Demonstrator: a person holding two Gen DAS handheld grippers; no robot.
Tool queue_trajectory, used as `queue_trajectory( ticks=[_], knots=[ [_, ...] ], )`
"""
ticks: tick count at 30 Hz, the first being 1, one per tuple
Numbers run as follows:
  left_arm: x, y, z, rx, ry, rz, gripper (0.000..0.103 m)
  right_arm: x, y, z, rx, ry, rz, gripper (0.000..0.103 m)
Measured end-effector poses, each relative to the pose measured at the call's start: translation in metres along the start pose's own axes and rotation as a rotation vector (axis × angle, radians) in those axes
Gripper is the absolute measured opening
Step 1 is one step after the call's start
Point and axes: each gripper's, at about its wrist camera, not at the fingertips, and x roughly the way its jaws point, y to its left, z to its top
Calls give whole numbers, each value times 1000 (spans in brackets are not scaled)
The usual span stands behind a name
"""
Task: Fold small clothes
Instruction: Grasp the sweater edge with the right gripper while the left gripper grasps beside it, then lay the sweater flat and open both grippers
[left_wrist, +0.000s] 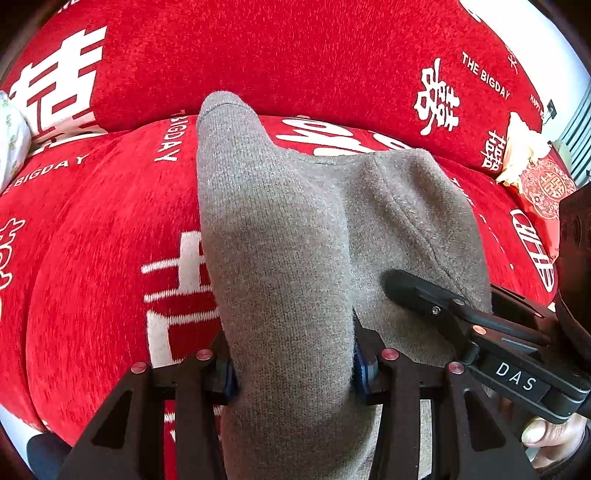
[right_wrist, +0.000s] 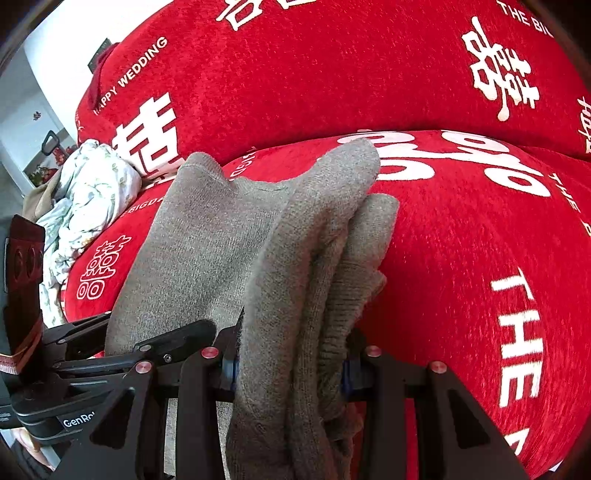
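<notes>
A grey knit garment lies over a red sofa seat. My left gripper is shut on a thick fold of it, which rises between the jaws and hides the fingertips. My right gripper is shut on a bunched edge of the same grey garment, several layers thick. The right gripper also shows in the left wrist view, lying on the cloth close beside my left. The left gripper shows at the left of the right wrist view.
The red sofa cover has white lettering; its backrest rises behind the seat. A white floral cloth pile lies at the seat's left end. A cream and red cushion sits at the right end.
</notes>
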Motion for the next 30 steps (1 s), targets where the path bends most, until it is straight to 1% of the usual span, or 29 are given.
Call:
queue_trajectory(
  ticks=[15,18,19,20,21,22,23,25,27,28,30],
  knots=[
    [-5,2,-21,25,-25,-3,48,-3,-4,-20,-27,-14,36,41],
    [-4,3,-22,28,-27,-2,51,-2,-8,-23,-27,-15,43,44],
    [-4,4,-23,24,-27,1,55,-2,-9,-23,-25,-14,43,48],
    [-4,4,-24,20,-29,15,63,-2,-10,-24,-25,-15,40,50],
    [-4,6,-25,17,-34,37,67,-3,-12,-25,-27,-16,25,57],
    [-7,7,-27,13,-44,64,74,-5,-13,-26,-33,-22,0,62],
    [-9,8,-28,11,-53,79,78,-8,-14,-27,-43,-37,-31,64],
    [-17,10,-29,9,-77,102,78,-19,-12,-29,-61,-72,-86,67],
    [-26,11,-30,17,-108,148,78,-32,-8,-30,-88,-117,-121,67],
    [-31,10,-29,23,-132,181,78,-40,-3,-30,-112,-153,-131,67],
    [-37,11,-28,22,-159,216,78,-55,9,-29,-159,-219,-116,67]
  ],
)
